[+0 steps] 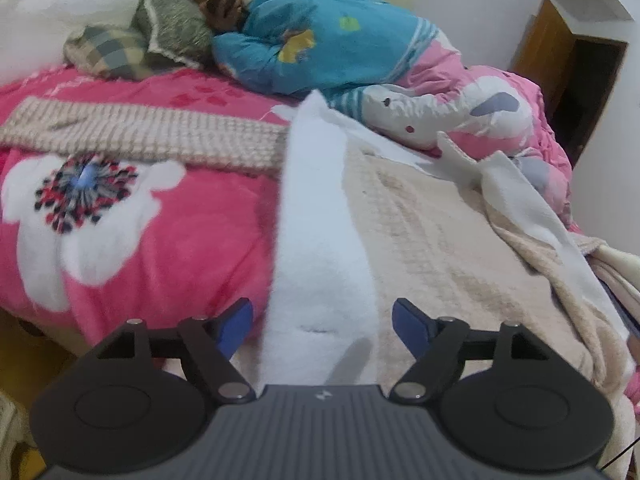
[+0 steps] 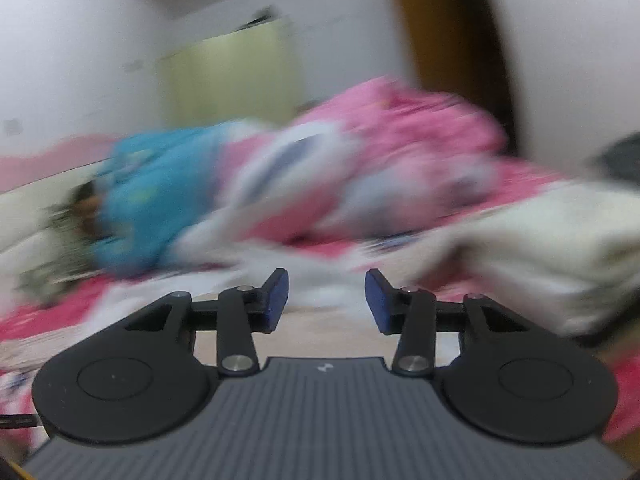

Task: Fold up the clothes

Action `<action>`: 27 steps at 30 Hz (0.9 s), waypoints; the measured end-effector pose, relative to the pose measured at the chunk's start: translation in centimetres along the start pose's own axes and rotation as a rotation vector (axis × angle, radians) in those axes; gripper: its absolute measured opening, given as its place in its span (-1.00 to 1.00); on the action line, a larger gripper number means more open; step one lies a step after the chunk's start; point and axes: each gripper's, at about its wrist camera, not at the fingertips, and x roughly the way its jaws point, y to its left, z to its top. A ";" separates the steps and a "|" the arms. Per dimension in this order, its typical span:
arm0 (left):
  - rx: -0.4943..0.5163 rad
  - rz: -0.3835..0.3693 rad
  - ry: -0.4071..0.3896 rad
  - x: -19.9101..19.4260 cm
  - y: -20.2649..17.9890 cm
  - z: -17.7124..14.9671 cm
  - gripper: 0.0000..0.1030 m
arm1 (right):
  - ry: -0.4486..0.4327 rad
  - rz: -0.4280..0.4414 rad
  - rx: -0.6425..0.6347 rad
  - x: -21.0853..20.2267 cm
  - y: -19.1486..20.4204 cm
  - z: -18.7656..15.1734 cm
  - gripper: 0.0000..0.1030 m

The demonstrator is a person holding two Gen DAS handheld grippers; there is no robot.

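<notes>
Left gripper (image 1: 322,330) open wide, astride a white fold; right gripper (image 2: 326,300) open, empty.

The left gripper's blue pads stand clear of the white strip (image 1: 320,240), the turned-over edge of the beige garment (image 1: 440,248) spread flat on the pink blanket (image 1: 168,240). This placement suggests a fold just laid down. The right view is blurred; nothing lies between its jaws. A folded cream stack (image 2: 540,248) sits to the right. A person (image 1: 320,28) lies well apart.

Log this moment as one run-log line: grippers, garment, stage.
left gripper: jaws open, white strip between, unpinched | right gripper: jaws open, empty | beige garment: spread on pink bed | stage: between grasps
</notes>
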 end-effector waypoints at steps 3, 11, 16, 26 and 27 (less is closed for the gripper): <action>-0.037 -0.011 0.002 0.5 0.7 -0.5 0.07 | 0.127 0.199 0.062 4.5 4.0 -1.5 -0.18; 0.017 -0.030 -0.053 0.5 1.0 -1.1 -0.07 | 0.551 0.534 0.204 14.6 12.9 -7.0 -0.18; -0.013 -0.036 -0.082 0.0 1.9 -0.8 -0.69 | 0.676 0.581 0.219 18.0 17.4 -8.5 -0.15; 0.017 -0.164 -0.129 -0.4 1.8 0.2 -0.83 | 0.783 0.691 0.127 22.3 25.8 -9.3 0.14; 0.018 -0.175 -0.125 -0.3 1.7 0.3 -0.83 | 0.795 0.696 0.094 22.5 26.6 -9.4 0.16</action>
